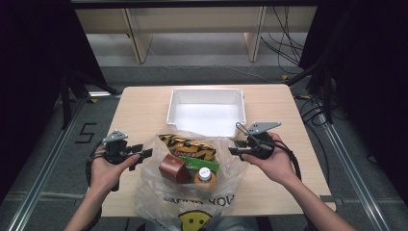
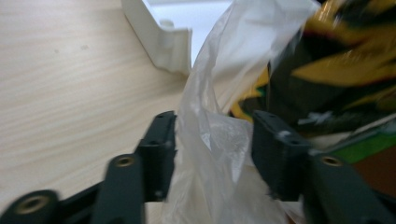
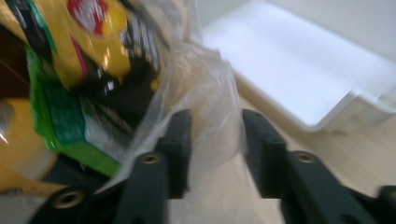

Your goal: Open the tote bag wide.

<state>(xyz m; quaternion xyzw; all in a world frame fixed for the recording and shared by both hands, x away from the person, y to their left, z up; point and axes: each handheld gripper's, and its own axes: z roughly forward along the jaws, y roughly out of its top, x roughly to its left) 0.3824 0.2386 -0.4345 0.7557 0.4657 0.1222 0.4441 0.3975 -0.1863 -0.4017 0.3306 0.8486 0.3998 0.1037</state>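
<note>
High view: we flank the plastic bag (image 1: 185, 192) at the counter's (image 1: 139, 106) near edge.
Left gripper (image 1: 143, 155) and right gripper (image 1: 234, 147), jaws part-open, straddle its opposite rims; neither pinches yet.

Thin clear plastic bag (image 1: 190, 192), crinkled, glossy, translucent; black print and yellow face at near edge. Table (image 1: 139, 110) of pale wood-grain laminate, smooth, matt. White plastic bin (image 1: 207, 111) at far centre, smooth, faint sheen. Yellow-black snack packet (image 1: 187, 147) of shiny foil-like film. Brown box (image 1: 172, 168) semi-gloss. Green carton (image 1: 202, 164) glossy card. Orange bottle (image 1: 205, 179) of plastic, white cap. Left gripper (image 2: 212, 140) and right gripper (image 3: 212, 140): matt black plastic jaws, brass-coloured metal inserts.
</note>
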